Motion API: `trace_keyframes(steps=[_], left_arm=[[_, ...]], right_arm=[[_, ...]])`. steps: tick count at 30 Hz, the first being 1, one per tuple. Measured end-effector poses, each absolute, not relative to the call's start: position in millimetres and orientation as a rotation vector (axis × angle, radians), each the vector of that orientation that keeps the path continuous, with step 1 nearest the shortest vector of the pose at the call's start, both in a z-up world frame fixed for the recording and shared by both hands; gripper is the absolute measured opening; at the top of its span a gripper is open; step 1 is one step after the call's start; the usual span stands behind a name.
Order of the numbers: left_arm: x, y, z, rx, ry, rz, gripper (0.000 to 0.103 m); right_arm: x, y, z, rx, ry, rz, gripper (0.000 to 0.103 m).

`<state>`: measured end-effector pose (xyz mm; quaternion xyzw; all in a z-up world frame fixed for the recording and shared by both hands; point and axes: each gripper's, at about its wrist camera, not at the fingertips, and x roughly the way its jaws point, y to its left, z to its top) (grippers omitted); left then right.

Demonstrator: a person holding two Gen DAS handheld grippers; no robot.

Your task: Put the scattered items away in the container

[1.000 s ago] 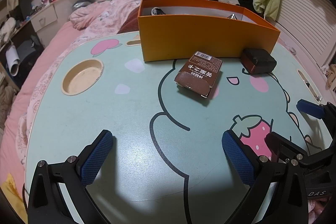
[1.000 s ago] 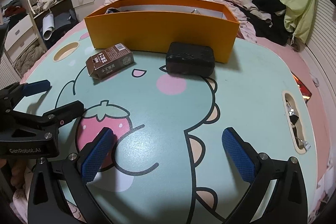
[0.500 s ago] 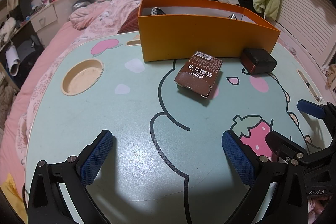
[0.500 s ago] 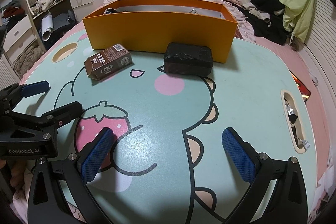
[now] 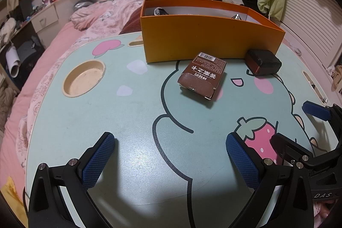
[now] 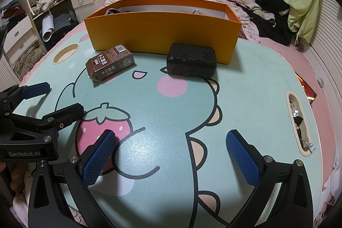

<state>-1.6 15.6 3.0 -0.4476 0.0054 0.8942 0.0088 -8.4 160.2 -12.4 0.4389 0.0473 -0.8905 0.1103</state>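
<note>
An orange box [image 5: 205, 40] stands at the far side of the cartoon-printed lap table [image 5: 128, 121]; it also shows in the right wrist view [image 6: 162, 33]. A brown milk carton [image 5: 203, 76] [image 6: 110, 65] lies on its side in front of the box. A black rectangular case [image 5: 263, 64] [image 6: 192, 61] lies right of the carton, against the box's front wall. My left gripper [image 5: 171, 161] is open and empty over the near table. My right gripper [image 6: 171, 159] is open and empty, well short of the case. A few items lie inside the box, mostly hidden.
A round cup recess [image 5: 84, 78] sits at the table's left. A slot with clutter [image 6: 299, 123] is at the table's right edge. A pink bed [image 5: 53, 52] surrounds the table. Each gripper shows in the other's view: the right one [image 5: 307, 134], the left one [image 6: 40, 106].
The right gripper has moved slightly forward toward the black case and box. The left gripper has barely moved. The objects have not moved.
</note>
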Motion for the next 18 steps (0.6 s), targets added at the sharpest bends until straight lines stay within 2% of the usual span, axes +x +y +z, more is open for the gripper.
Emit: trace_keyframes(steps=[18], left_arm=[[-3.4,16.7,5.2,-1.401,0.02,2.79,0.103]], right_arm=[[-8.2,160.6,-12.5,1.289,0.138,-2.617,0.103]])
